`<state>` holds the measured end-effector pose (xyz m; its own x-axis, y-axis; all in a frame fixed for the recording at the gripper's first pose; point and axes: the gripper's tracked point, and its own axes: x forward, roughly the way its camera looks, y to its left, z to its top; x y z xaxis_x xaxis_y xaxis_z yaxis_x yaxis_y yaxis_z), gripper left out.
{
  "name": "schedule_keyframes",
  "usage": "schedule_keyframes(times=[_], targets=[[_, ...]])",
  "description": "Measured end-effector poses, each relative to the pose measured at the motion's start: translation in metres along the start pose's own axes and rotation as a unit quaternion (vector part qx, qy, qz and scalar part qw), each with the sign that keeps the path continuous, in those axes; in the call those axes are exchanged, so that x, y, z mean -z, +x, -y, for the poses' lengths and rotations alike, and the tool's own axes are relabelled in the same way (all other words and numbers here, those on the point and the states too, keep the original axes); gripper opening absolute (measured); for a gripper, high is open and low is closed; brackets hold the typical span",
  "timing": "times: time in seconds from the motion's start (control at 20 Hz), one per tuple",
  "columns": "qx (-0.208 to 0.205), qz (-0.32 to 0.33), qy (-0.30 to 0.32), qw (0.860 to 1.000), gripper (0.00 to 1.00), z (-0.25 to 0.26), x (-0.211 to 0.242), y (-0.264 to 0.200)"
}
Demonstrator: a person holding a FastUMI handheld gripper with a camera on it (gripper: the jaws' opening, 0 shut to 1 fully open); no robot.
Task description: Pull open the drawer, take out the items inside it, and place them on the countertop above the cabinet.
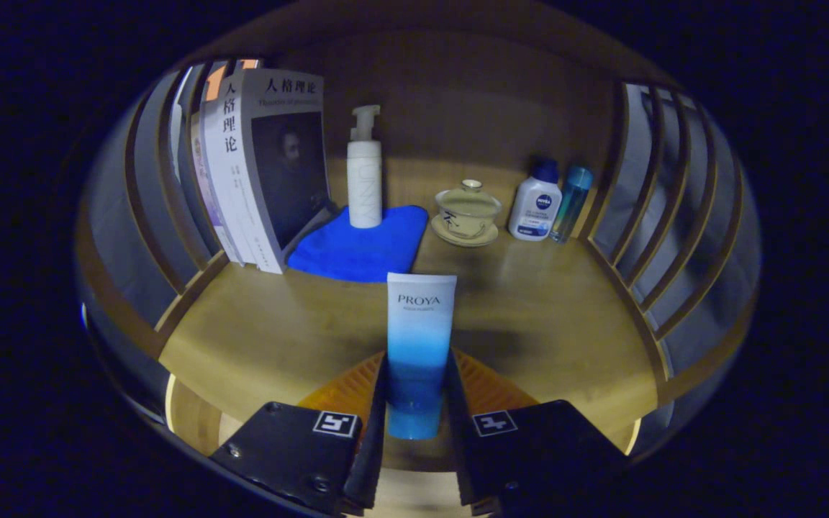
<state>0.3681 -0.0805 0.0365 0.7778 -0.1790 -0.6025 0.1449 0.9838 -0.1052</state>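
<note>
Nearest the camera, the gripper is seen closed on a tube, with both fingers pressed against its lower sides. The tube is held upright between them, its darker blue end down between the fingers and its white flat end up, rising just ahead of the fingertips. Whether its lower end touches the wood cannot be told.

Beyond the fingers, a wooden countertop is spread out, bounded on both sides by slatted rails and at the back by a wooden wall. A shadow is cast on the wood just beside the tube, toward the right.

Further back, a folded blue cloth is laid on the wood, directly beyond the tube. A white pump bottle is stood upright on the cloth's far edge. Left of the cloth, several books are propped upright against the left rail, the front one tilted slightly and touching the cloth's corner.

To the right of the cloth, a lidded cup is set on a saucer. Near the right rail, a small white bottle with a dark cap is stood, and just beside it, touching or nearly so, a slim teal bottle is placed.
</note>
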Motion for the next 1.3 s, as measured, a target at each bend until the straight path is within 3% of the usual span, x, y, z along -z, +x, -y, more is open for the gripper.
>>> schedule_keyframes(times=[0.2,0.55,0.7,0.85,1.0,1.3], targets=[[0.006,-0.002,0.014,1.000,0.50,0.007,0.003,0.004],[-0.020,0.015,0.041,0.999,0.53,0.005,0.001,-0.021],[-0.040,0.035,0.053,0.997,0.61,0.003,-0.002,-0.048],[-0.059,0.076,0.059,0.994,0.62,-0.002,-0.005,-0.087],[-0.067,0.130,0.044,0.988,0.74,-0.005,-0.001,-0.132],[-0.094,0.241,0.016,0.966,0.83,-0.021,0.040,-0.211]])
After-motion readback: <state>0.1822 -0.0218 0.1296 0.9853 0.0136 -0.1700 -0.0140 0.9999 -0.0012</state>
